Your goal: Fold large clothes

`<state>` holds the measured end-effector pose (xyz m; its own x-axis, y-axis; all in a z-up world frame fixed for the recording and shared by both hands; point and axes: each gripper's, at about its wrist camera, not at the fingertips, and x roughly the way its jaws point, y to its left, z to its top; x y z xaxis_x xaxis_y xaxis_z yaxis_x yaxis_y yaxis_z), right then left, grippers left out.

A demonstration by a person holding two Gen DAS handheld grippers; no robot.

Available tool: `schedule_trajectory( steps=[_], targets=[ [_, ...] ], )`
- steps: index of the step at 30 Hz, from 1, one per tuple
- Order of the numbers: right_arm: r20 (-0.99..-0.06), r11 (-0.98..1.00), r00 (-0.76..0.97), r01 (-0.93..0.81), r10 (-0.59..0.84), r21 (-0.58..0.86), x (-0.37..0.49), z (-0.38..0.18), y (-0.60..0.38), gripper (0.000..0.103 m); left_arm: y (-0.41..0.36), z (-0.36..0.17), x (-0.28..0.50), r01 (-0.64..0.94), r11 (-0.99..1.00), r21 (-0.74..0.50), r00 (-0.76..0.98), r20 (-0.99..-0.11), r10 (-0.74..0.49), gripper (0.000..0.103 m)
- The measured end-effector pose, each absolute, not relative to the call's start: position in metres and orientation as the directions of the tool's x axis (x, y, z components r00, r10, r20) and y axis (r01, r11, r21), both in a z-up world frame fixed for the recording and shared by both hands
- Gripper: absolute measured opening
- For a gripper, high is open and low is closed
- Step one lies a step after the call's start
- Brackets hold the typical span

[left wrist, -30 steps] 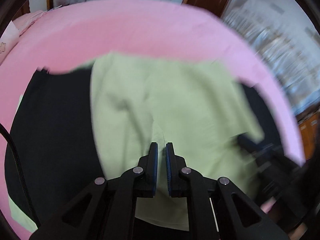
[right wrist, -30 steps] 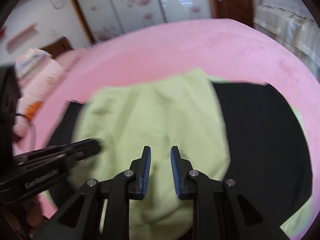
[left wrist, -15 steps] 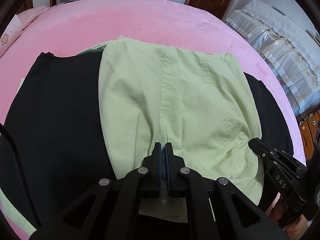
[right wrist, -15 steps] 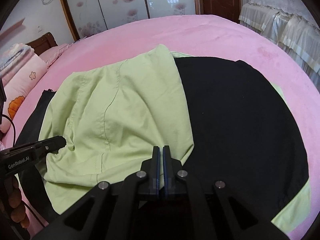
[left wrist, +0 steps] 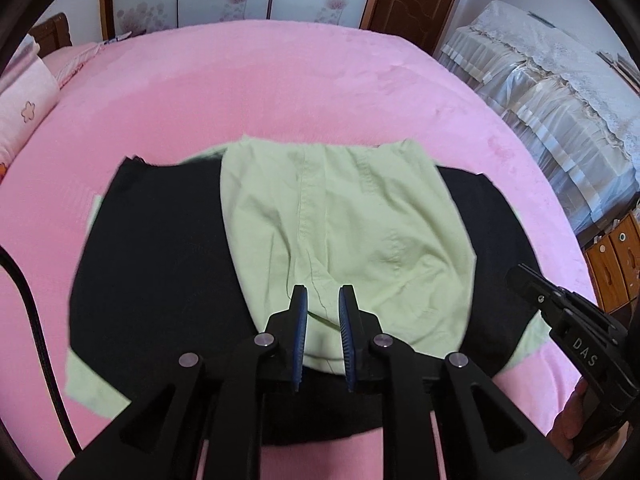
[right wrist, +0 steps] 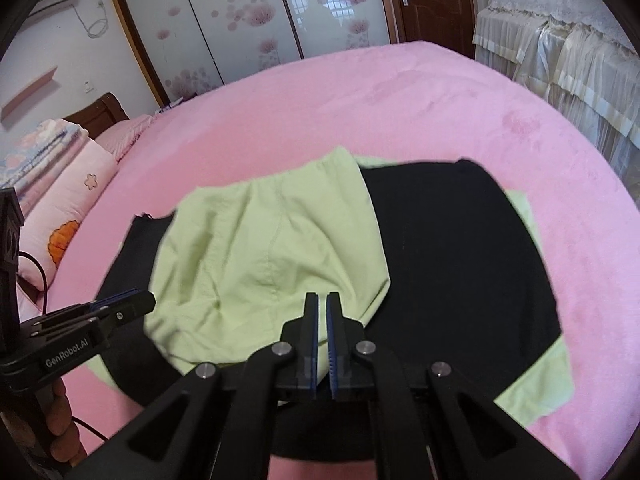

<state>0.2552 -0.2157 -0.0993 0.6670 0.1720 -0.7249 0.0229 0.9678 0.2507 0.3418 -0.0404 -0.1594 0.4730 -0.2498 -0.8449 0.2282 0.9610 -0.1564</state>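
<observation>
A light green garment (left wrist: pixel 344 224) lies folded over a black panel (left wrist: pixel 160 264) on the pink bed; it also shows in the right wrist view (right wrist: pixel 264 264) with the black panel (right wrist: pixel 452 256). My left gripper (left wrist: pixel 323 300) is open, raised just above the green fabric's near edge, holding nothing. My right gripper (right wrist: pixel 322 300) has its jaws nearly together with a thin gap, above the green fabric's near right corner; nothing is pinched between them. Each gripper shows at the side of the other's view (left wrist: pixel 560 320) (right wrist: pixel 104 312).
The pink bed (left wrist: pixel 280 100) spreads all around the garment. Pink pillows (right wrist: pixel 68 216) lie at the left. A lace-covered piece of furniture (left wrist: pixel 560 120) and wooden drawers (left wrist: pixel 612 252) stand at the right. A black cable (left wrist: pixel 32 320) hangs at the left.
Both grippers have let go of the green fabric and pulled back and up. The left jaws opened from shut; the right jaws parted slightly. The garment now lies still.
</observation>
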Motion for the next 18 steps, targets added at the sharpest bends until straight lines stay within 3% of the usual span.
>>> schedule_trajectory(
  steps=[4,10,11,14,18],
  targets=[
    [-0.693,0.971,0.702,0.008,0.164,0.239,0.233,-0.057,-0.213,0.004,-0.038,-0.117,0.318,0.233,0.963,-0.136,0.500,-0.833,-0.239,0.025],
    [-0.661,0.968,0.729,-0.007,0.178,0.252,0.200,-0.004,-0.213,0.004,-0.033,-0.062,0.281,0.248,0.959,-0.138,0.522,-0.815,-0.252,0.031],
    [-0.656,0.969,0.735,-0.009,0.172,0.245,0.192,0.005,-0.212,0.007,-0.031,-0.052,0.273,0.246,0.961,-0.129,0.530,-0.812,-0.245,0.032],
    [-0.642,0.971,0.749,-0.005,0.163,0.240,0.174,0.025,-0.212,0.033,-0.026,-0.031,0.253,0.242,0.963,-0.121,0.546,-0.803,-0.238,0.040],
    [-0.613,0.975,0.774,-0.027,0.159,0.218,0.146,0.052,-0.209,0.035,-0.018,-0.010,0.231,0.247,0.961,-0.122,0.555,-0.795,-0.244,0.041]
  ],
)
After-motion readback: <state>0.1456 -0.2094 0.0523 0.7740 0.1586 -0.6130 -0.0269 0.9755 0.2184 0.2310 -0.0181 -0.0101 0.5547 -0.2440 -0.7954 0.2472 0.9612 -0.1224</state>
